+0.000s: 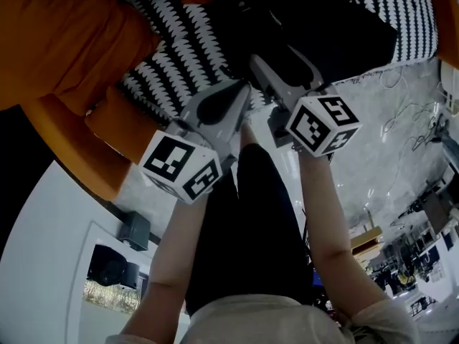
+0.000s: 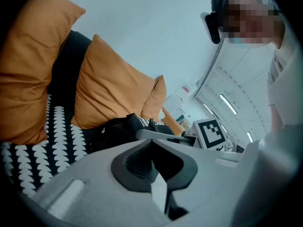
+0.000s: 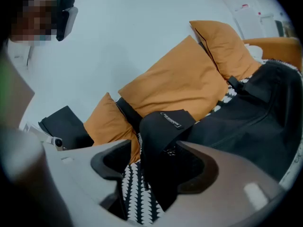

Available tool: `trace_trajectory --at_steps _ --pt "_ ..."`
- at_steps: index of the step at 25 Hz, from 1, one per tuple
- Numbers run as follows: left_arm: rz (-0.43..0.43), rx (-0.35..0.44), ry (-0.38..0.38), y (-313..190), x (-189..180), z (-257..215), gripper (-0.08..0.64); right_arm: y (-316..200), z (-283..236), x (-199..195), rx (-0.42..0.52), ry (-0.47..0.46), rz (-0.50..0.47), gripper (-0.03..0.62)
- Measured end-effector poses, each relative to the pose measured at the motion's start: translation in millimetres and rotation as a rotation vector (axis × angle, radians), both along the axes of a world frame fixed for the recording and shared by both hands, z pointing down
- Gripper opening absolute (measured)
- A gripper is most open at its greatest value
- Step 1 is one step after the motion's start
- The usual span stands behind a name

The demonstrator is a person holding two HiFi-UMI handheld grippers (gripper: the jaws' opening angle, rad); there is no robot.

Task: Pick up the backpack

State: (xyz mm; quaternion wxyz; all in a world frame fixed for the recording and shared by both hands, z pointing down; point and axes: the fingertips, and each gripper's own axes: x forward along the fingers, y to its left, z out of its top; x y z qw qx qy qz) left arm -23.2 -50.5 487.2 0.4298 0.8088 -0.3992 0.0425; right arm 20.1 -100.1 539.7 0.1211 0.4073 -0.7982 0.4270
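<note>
Head view looks steeply down; both gripper views, close in, share the orange cushions (image 2: 111, 86).

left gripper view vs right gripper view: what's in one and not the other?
Left gripper view only: the left claw, jaws together with nothing between them, and the other gripper's marker cube. Right gripper view only: the right claw, jaws apart, with a black strap standing between them. Both: the black backpack, the orange cushions and the black-and-white patterned cover.
</note>
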Motion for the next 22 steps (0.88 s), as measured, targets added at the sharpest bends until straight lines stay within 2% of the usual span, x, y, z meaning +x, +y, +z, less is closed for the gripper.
trace_trajectory --at_steps 7,11,15,17,21,22 --pt "-0.012 -0.046 0.007 -11 -3 3 0.006 -17 4 -12 0.000 0.006 -0.033 0.282" --pt "-0.007 -0.061 0.016 -30 -16 27 0.006 -44 28 -27 -0.002 0.005 -0.036 0.282" --pt "-0.007 -0.069 0.015 -30 -9 33 0.006 -47 29 -21 0.029 0.004 -0.049 0.281" --pt "-0.008 -0.075 0.022 -24 -3 24 0.006 -40 18 -19 0.063 0.009 -0.074 0.180" --pt "-0.002 -0.062 0.019 -15 2 11 0.006 -27 4 -14 0.124 0.023 -0.106 0.071" --pt "-0.001 -0.054 0.017 -15 1 11 0.006 -26 2 -14 0.136 0.031 -0.104 0.063"
